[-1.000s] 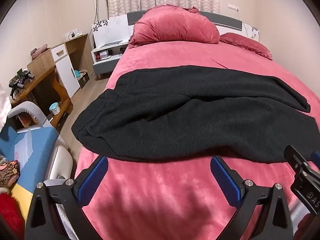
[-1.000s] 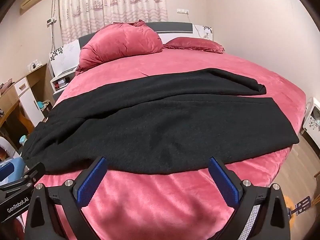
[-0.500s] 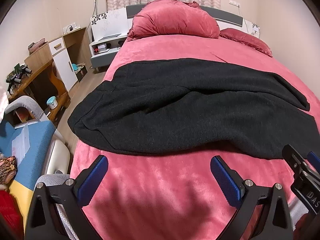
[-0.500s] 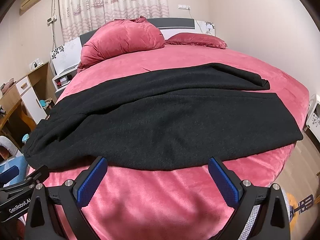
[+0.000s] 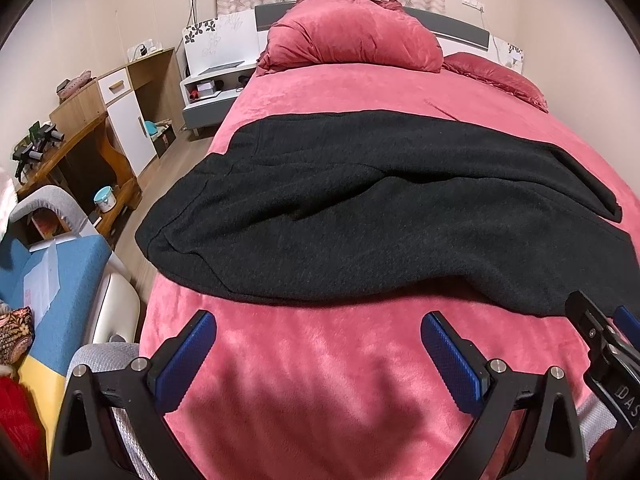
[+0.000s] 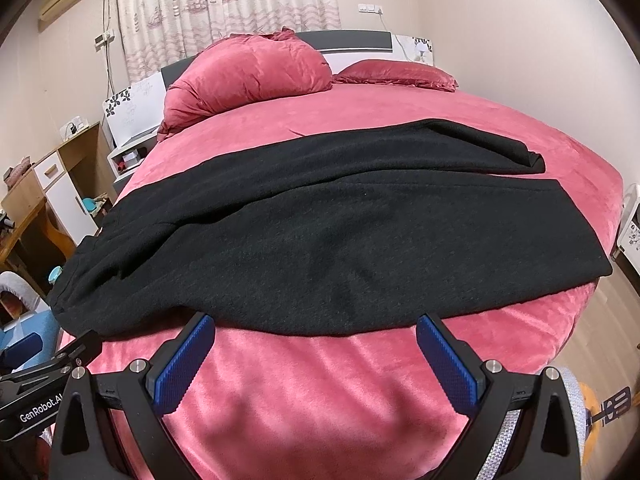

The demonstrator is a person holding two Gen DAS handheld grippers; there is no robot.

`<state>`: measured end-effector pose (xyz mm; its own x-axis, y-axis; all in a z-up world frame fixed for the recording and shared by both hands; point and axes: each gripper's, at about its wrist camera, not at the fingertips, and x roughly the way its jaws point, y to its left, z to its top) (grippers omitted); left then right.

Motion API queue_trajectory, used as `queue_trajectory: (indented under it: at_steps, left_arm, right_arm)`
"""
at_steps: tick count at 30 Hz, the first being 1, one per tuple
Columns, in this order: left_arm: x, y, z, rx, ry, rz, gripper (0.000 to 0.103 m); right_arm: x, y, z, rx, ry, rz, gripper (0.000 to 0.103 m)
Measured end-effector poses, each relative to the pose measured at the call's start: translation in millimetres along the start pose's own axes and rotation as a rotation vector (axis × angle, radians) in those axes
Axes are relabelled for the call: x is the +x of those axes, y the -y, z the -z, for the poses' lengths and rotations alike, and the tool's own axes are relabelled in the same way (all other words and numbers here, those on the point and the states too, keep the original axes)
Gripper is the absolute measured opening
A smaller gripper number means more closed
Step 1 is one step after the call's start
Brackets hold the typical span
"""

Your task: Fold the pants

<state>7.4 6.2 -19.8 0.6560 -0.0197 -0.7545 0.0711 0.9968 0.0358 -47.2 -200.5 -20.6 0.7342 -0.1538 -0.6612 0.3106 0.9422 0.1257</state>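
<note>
Black pants (image 5: 380,216) lie spread across the pink bed (image 5: 320,360), waistband toward the left edge and legs reaching right; they also show in the right wrist view (image 6: 320,240). The far leg lies partly over the near one, its cuff at the right (image 6: 532,158). My left gripper (image 5: 318,344) is open and empty, just short of the pants' near edge. My right gripper (image 6: 314,346) is open and empty, its fingertips at the pants' near edge. Each gripper shows at the other view's side edge.
A large pink pillow (image 5: 352,36) and a flat one (image 5: 496,76) lie at the headboard. A nightstand (image 5: 212,92), wooden desk (image 5: 80,132) and blue chair (image 5: 44,264) stand left of the bed. The bed's right edge drops to the floor (image 6: 608,312).
Both grippers have moved forward toward the pants' near edge. The pants have not moved. Both stay open.
</note>
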Motion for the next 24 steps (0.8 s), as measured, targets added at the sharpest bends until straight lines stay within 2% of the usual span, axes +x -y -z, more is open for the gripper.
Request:
queue_trajectory:
  at_steps: [24]
  left_arm:
    - [2.8,-0.9,-0.2,0.003,-0.018,-0.003,0.103]
  right_arm:
    - [5.7,1.4,1.8,0.006,-0.024,-0.003,0.103]
